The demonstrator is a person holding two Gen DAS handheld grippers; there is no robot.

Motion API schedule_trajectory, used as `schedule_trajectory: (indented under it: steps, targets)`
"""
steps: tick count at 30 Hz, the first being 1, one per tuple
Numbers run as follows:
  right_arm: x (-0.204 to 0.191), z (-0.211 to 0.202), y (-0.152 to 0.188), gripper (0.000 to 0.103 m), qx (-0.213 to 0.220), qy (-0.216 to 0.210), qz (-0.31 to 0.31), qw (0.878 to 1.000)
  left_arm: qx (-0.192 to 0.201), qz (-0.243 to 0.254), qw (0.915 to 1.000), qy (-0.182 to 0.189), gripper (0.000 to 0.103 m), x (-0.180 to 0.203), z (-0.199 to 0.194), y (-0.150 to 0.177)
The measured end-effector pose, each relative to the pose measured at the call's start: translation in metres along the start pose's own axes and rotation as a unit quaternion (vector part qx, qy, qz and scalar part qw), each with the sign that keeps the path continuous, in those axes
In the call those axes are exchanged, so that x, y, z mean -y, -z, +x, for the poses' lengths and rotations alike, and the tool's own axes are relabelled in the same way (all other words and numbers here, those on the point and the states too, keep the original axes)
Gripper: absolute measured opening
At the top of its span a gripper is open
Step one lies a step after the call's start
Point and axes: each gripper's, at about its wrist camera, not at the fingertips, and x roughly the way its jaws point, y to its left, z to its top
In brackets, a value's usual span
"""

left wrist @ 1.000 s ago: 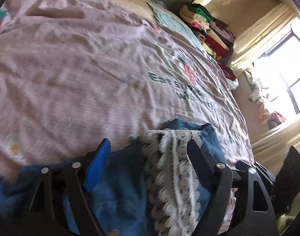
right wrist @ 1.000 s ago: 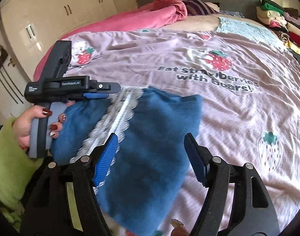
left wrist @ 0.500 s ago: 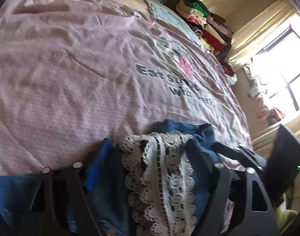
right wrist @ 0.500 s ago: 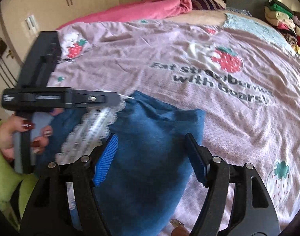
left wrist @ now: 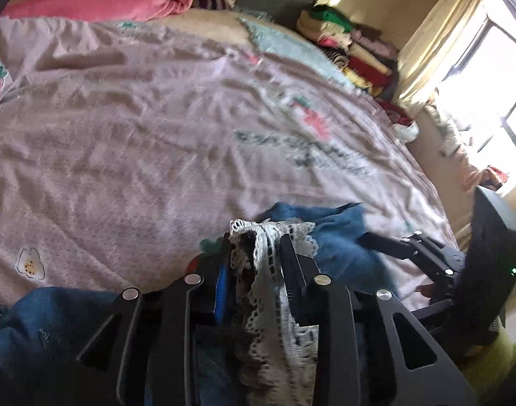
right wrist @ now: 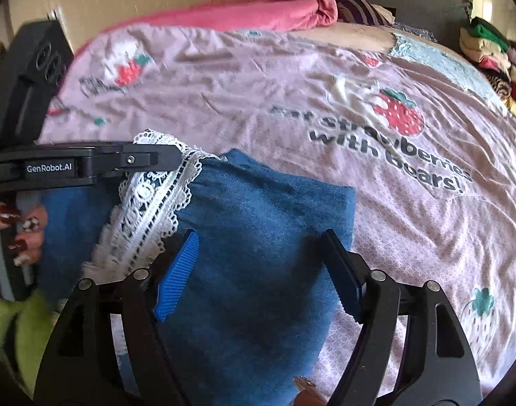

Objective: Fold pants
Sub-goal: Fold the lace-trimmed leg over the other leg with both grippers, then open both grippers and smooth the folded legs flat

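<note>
- Lace trim [left wrist: 268, 270] of the blue pants [right wrist: 258, 237] sits between the closing left gripper [left wrist: 256, 247] jaws; openwork may snag or slip free.
- Right gripper [right wrist: 261, 264] jaws are opening, spread over the pants beside that trim, gripping nothing; a one-sided lift would skew the fold.

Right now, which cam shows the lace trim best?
Right wrist: the lace trim runs sharp and unobstructed across the blue pants. In the left wrist view the lace trim is bunched between the closing left tongs, blurred and partly hidden.
</note>
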Motion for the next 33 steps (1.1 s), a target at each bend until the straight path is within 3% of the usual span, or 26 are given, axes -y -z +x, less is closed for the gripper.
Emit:
schedule_trajectory:
  steps: [3,6,8,14,20,26,33]
  targets:
    - [0.004,0.004,0.004,0.070,-0.002,0.002,0.010,1.000,0.003,-0.010,0.9999,-0.006,0.042,-0.009,-0.001,0.002]
    - [0.005,-0.002,0.004,0.071,0.002,0.005,0.017,1.000,0.012,-0.011,0.9998,-0.009,0.045,-0.012,-0.012,0.002]
    - [0.006,-0.013,0.004,0.072,0.016,-0.002,0.025,1.000,0.024,-0.001,0.9995,-0.020,0.059,-0.009,-0.027,0.004]
    - [0.009,-0.050,0.011,0.079,0.051,-0.004,0.044,0.998,0.042,0.017,0.9978,-0.049,0.081,-0.005,-0.067,0.021]
    - [0.003,-0.076,0.015,0.083,0.070,-0.001,0.048,0.996,0.049,0.025,0.9968,-0.058,0.095,0.000,-0.094,0.046]
    - [-0.003,-0.094,0.020,0.087,0.083,0.008,0.046,0.995,0.053,0.050,0.9948,-0.071,0.097,0.014,-0.111,0.067]
    - [-0.008,-0.110,0.027,0.089,0.085,0.017,0.041,0.995,0.032,0.053,0.9976,-0.031,0.096,0.023,-0.114,0.092]
